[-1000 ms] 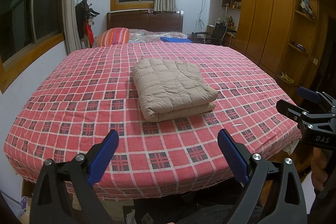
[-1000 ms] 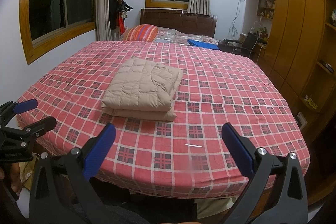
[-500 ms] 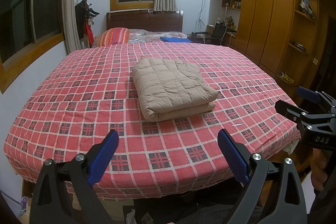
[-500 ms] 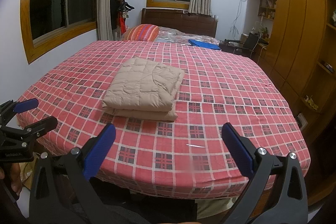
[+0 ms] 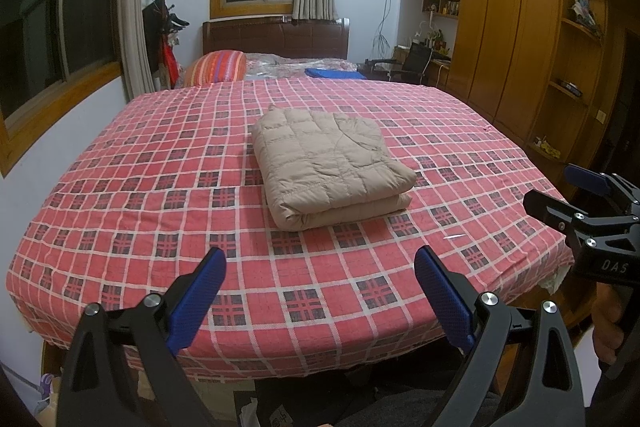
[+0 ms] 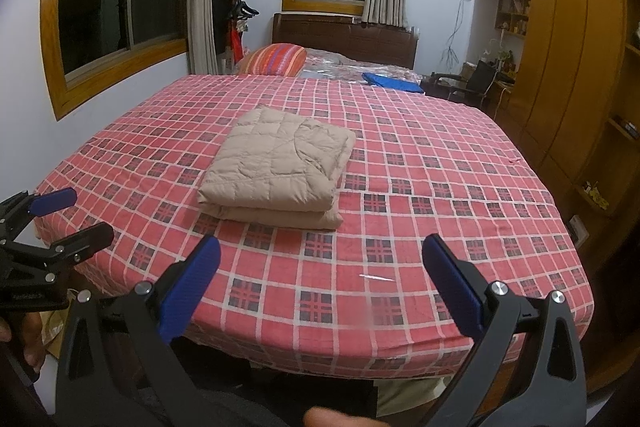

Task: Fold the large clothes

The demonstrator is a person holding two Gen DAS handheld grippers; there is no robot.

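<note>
Bedroom with bed (image 5: 120, 187) under red checked cover; window at left, wooden wardrobe (image 5: 520, 39) at right. Left gripper (image 5: 320, 291) spread wide, empty, held back at the near edge. Tan quilted garment (image 5: 328, 163) mid-bed, folded into a compact stack; folding apparently complete. Right gripper (image 6: 320, 287) likewise wide, empty.

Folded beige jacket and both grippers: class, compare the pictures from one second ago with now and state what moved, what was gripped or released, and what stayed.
Nothing visibly changed. The folded beige jacket lies in the same place on the checked bedspread, and the left gripper and right gripper are both open, empty and short of the bed.
</note>
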